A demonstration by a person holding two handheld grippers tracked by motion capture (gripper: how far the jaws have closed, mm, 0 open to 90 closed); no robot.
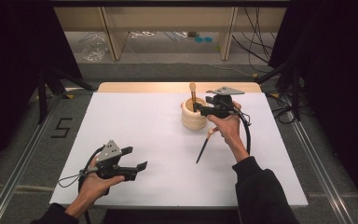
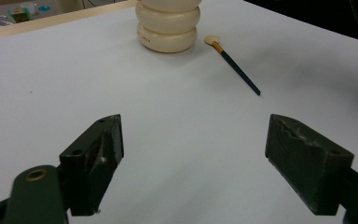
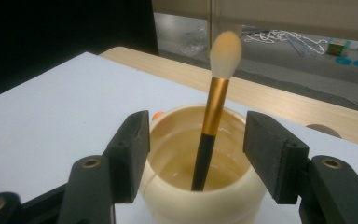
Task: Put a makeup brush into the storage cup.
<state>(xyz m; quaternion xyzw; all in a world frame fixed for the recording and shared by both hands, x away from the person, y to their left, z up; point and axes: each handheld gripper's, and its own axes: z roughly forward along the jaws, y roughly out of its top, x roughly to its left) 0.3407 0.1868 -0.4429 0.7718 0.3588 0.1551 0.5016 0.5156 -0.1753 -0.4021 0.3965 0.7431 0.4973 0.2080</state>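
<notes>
Broadly, the white-covered bench (image 1: 168,140) is seen from above, with a strip of bare wood along its far edge. On its far right part a cream ribbed holder (image 1: 193,114) is stood upright; in the left gripper view the same holder (image 2: 168,25) is seen at the far end of the bench.

At the near left, the left gripper (image 1: 137,158) is held low over the bench, well apart from the holder; its fingers (image 2: 98,149) are spread wide with nothing between them.

At the holder's right side, the right gripper (image 1: 196,108) is held level with the rim. Its fingers (image 3: 133,149) are parted, one at each side of the holder's mouth, and no pad is pressed on anything.

Inside the holder, a brush with a gold ferrule (image 3: 213,116) is stood handle down and bristles up, leaning slightly, between the parted fingers but untouched by them. From above its pale tip (image 1: 192,88) is seen rising over the rim.

On the bench just near of the holder, a second, dark-handled fan brush (image 2: 235,65) is laid flat, its pale bristles close to the holder's base.
</notes>
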